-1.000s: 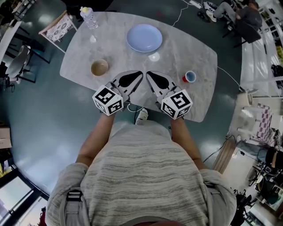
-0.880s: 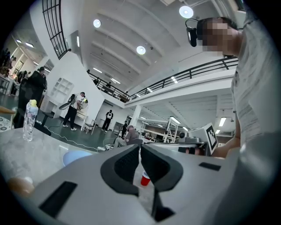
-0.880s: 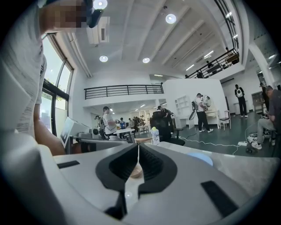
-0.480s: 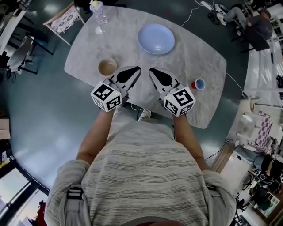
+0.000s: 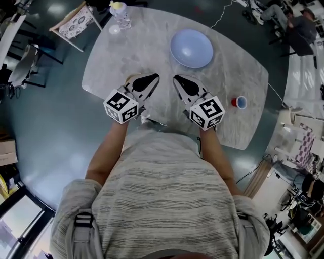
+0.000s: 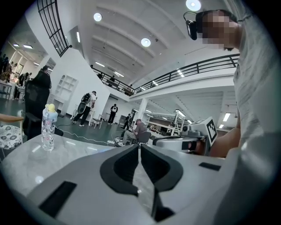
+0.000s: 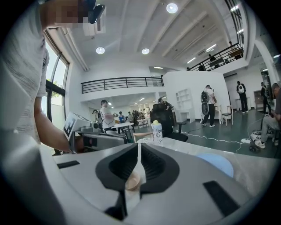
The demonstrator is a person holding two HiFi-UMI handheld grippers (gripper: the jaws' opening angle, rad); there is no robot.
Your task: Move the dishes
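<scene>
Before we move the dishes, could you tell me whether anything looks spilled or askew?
Nothing stands out: the pale blue round plate, small red cup and clear plastic bottle sit upright on the grey marble table, no spill visible.

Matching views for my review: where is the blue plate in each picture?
Head view: plate at the top, right of centre.
Left gripper view: not in it.
Right gripper view: low right.
Shared landmark: bottle, top left in head view, left and centre in the gripper views.

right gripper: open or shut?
Shut. In the right gripper view, the right gripper has its jaw tips touching, with nothing clamped between them.
</scene>
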